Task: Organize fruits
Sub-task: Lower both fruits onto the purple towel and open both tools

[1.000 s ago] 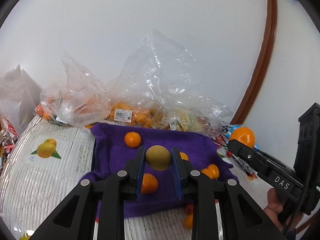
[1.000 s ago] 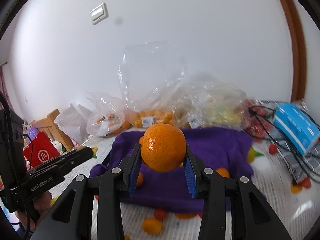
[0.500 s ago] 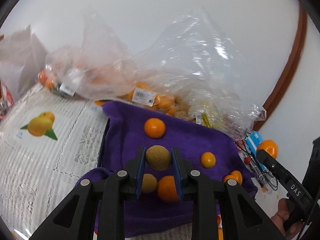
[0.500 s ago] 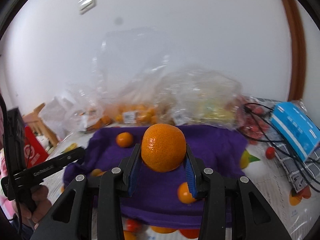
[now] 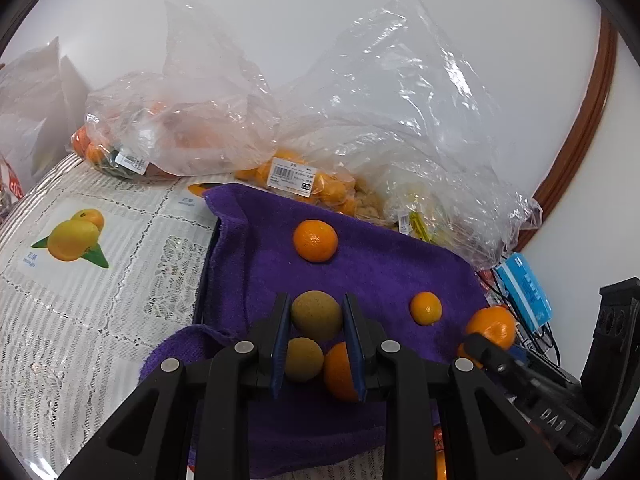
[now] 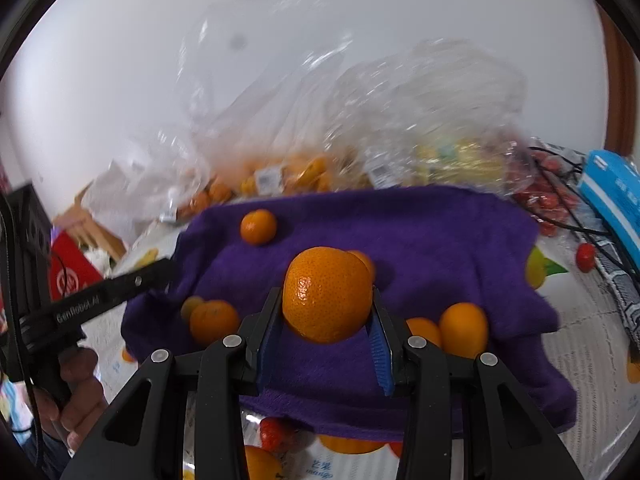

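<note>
The left gripper (image 5: 316, 316) pinches a brownish-green round fruit (image 5: 316, 315), perhaps a longan, over the purple towel (image 5: 380, 268). The right gripper (image 6: 326, 312) clamps a mandarin (image 6: 327, 294).

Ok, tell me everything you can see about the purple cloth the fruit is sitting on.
The purple cloth is a deep violet, fuzzy piece that looks like terry towel. It lies spread over the lace-patterned tablecloth, rumpled, with its near left corner folded over and its edges wavy. Loose oranges and one brownish-green fruit rest on it. Clear plastic bags of fruit sit against its far edge. More fruit lies on the tablecloth off its near edge.
</note>
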Tool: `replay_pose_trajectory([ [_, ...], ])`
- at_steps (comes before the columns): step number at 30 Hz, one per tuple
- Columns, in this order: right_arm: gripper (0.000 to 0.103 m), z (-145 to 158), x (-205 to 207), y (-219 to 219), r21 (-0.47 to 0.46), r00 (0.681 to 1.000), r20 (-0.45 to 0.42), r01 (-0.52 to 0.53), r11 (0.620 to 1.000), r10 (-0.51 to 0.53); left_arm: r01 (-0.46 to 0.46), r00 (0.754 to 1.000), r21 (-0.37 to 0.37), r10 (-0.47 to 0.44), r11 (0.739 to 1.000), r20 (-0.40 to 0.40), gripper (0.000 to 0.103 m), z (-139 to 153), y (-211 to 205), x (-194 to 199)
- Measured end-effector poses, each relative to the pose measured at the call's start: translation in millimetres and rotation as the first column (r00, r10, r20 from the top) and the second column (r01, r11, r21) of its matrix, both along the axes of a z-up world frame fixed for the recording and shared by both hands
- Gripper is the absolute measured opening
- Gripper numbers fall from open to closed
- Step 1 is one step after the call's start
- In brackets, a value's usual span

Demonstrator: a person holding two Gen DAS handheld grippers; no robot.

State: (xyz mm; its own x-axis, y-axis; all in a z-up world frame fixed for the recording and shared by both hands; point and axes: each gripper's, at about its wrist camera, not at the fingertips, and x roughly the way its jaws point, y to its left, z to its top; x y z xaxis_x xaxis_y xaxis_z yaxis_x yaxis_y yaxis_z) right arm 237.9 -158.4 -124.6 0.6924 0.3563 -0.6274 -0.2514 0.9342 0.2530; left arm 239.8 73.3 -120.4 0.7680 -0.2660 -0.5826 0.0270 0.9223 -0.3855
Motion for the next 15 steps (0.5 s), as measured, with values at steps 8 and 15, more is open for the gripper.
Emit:
replay_pose_trajectory([
  [8,0.040,-11,-3,19,-0.086,1.000,0.001,-0.020,0.996,0.021,0.045,0.999,0.019,-0.045,0.999,0.009,0.025,-1,-12,-1],
  [15,0.040,-15,-3,23,-0.105,1.000,-0.007,-0.018,0.994,0.017,0.067,0.998,0.017,-0.067,0.998,-0.022,0.025,-8,-16,5],
])
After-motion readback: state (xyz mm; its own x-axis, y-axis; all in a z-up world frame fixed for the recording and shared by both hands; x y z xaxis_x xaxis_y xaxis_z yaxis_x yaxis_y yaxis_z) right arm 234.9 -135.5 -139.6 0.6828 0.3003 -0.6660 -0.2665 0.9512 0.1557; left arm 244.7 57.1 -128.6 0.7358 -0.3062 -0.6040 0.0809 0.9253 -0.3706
